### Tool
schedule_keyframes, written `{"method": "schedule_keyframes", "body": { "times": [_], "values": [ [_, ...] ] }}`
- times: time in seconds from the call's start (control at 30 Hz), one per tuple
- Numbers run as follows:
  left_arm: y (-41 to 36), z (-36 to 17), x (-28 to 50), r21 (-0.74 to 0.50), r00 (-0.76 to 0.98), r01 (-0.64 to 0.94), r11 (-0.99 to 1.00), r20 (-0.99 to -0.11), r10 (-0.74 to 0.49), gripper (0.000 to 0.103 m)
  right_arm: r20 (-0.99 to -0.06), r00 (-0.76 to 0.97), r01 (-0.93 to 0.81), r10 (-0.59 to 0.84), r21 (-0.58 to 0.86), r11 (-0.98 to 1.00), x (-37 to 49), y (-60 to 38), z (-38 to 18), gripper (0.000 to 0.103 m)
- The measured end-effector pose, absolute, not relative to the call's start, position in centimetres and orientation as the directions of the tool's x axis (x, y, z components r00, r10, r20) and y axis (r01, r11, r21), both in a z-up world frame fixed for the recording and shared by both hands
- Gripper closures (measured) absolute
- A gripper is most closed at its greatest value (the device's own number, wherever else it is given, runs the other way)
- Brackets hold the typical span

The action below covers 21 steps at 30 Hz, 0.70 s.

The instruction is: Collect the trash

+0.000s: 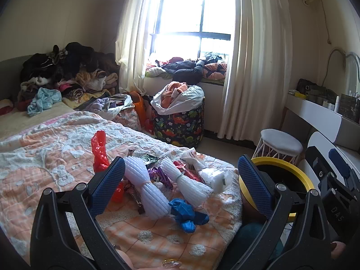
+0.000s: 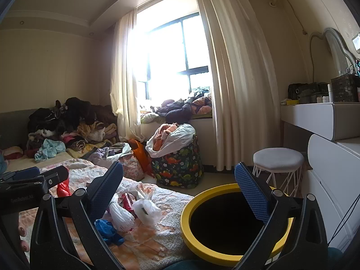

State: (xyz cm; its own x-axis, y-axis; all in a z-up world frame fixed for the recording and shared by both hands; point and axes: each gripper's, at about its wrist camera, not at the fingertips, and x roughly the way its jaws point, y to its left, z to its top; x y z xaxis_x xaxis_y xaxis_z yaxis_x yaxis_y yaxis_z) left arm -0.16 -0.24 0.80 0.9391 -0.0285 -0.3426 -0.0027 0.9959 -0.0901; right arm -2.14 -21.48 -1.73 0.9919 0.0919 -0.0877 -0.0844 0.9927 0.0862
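trash pile (image 1: pixel 171 180): uncollected, ahead of left tongs (image 1: pixel 180 180), jaws wide, empty. bin (image 2: pixel 225 225): nothing seen inside, under right tongs (image 2: pixel 180 193), wide, empty.

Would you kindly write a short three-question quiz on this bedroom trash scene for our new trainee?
1. True or false: the left gripper is shut on the blue glove.
2. What colour is the rim of the trash bin?
3. Where does the bin stand? A) on the bed B) on the floor beside the bed C) on the white stool

Key: 1. False; both it and the right gripper are open and empty. 2. Yellow. 3. B.
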Motion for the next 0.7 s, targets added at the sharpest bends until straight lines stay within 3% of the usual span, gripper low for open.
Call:
{"method": "schedule_keyframes", "body": {
  "times": [0.7],
  "values": [
    [-0.20,0.76,-0.23,-0.093,0.940,-0.003,0.996,-0.340,-0.029,0.011,-0.087,0.992,-0.086,0.093,0.089,0.992,-2.13,-21.50,-1.97,0.006]
  ]
}}
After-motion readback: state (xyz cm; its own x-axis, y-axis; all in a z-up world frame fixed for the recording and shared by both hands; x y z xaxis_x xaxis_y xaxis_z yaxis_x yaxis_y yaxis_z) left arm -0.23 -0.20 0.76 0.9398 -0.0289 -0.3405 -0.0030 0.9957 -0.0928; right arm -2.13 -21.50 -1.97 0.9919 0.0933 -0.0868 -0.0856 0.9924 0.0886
